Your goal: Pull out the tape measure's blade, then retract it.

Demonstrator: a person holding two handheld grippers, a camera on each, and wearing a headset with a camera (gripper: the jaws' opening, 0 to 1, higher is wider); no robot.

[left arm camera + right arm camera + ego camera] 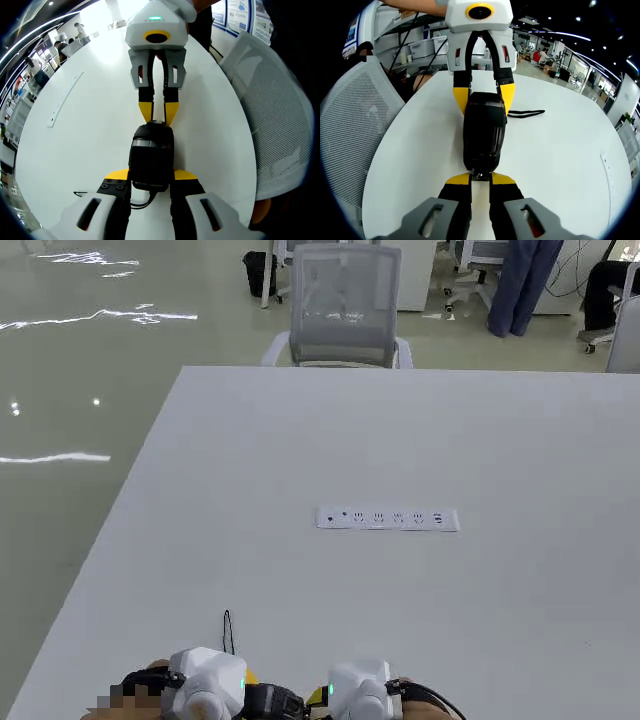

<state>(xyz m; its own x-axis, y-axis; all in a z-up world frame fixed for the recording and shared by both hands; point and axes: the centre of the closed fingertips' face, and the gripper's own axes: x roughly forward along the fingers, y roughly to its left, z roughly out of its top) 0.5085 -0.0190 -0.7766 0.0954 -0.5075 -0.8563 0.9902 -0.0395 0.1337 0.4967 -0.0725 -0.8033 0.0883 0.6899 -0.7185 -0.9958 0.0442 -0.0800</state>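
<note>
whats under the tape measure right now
The white table lies below the tape measure, with its black strap trailing on the tabletop. The case hides its own underside, so whether it rests there or hangs in the left tool cannot be told.

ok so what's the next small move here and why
Probably draw the right gripper straight back, away from the left gripper. The left one clamps the black tape measure by its sides, the right one seems to pinch its front end, and the blade is not yet drawn out.
</note>
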